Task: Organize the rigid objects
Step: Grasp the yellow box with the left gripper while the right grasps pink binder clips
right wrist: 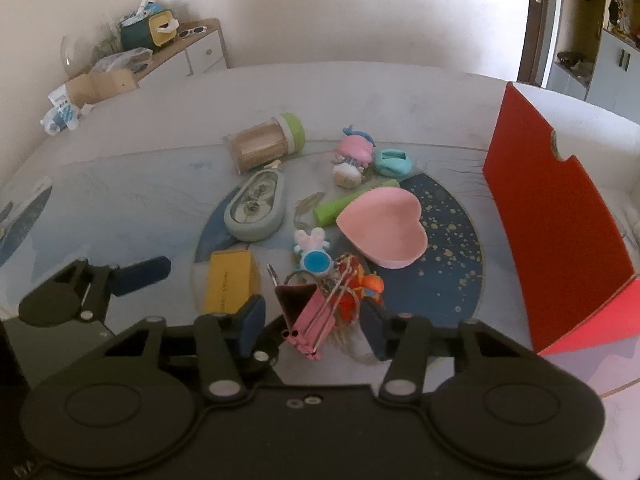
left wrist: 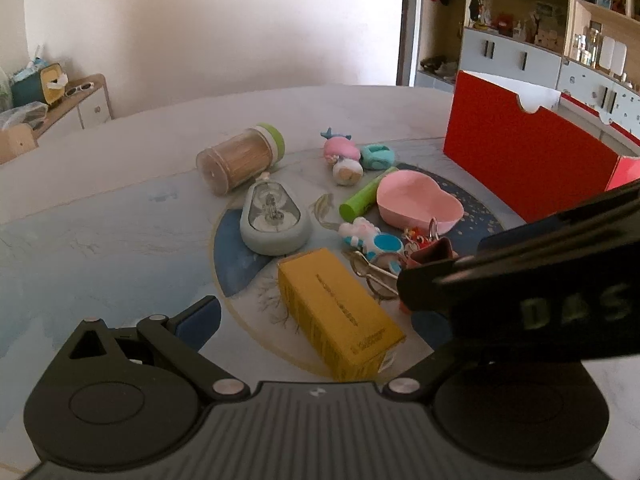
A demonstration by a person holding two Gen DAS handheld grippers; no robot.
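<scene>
A pink binder clip (right wrist: 310,318) with a key ring and red charms (right wrist: 360,286) lies between the fingers of my right gripper (right wrist: 312,322). The jaws stand open, with a gap showing between the left pad and the clip. My left gripper (left wrist: 316,320) is open wide and straddles a yellow box (left wrist: 336,312) that lies flat. Its left finger (left wrist: 198,316) shows, while its right finger is mostly hidden under the right gripper's black body (left wrist: 540,288). A tall red box (right wrist: 556,216) stands at the right.
On the round patterned table (right wrist: 120,200) lie a toothpick jar (right wrist: 264,146), a grey oval case (right wrist: 256,208), a pink heart dish (right wrist: 384,228), a green tube (right wrist: 344,204), a bunny toy (right wrist: 314,252), a pink doll (right wrist: 352,156) and a teal piece (right wrist: 394,160). Shelves stand beyond.
</scene>
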